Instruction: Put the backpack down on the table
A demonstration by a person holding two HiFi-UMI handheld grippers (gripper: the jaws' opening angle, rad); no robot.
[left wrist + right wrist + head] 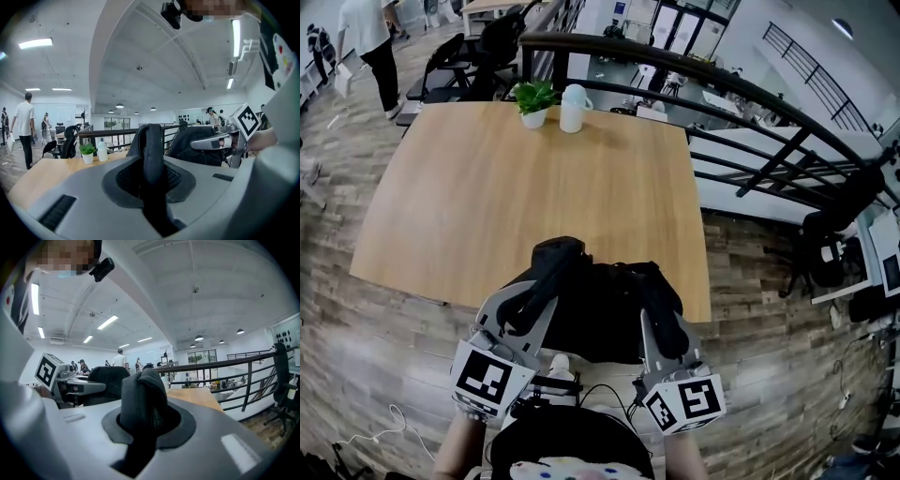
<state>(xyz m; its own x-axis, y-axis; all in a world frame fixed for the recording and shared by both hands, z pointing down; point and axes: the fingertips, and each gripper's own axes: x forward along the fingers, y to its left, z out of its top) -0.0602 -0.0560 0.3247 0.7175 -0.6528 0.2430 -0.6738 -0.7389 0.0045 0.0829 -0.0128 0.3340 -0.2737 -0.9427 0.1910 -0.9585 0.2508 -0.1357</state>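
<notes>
A black backpack [598,314] hangs between my two grippers at the near edge of the wooden table [534,187]; its top overlaps that edge in the head view. My left gripper [532,298] is shut on the backpack's left shoulder strap [152,140], which stands upright between the jaws. My right gripper [664,323] is shut on the right strap [140,390]. The bag's body [197,145] shows beside the right gripper [220,140] in the left gripper view. I cannot tell whether the bag touches the tabletop.
A small potted plant [534,98] and a white bottle [573,108] stand at the table's far edge. A dark railing [750,103] runs behind and to the right. Office chairs [450,56] and a standing person [370,42] are at the far left.
</notes>
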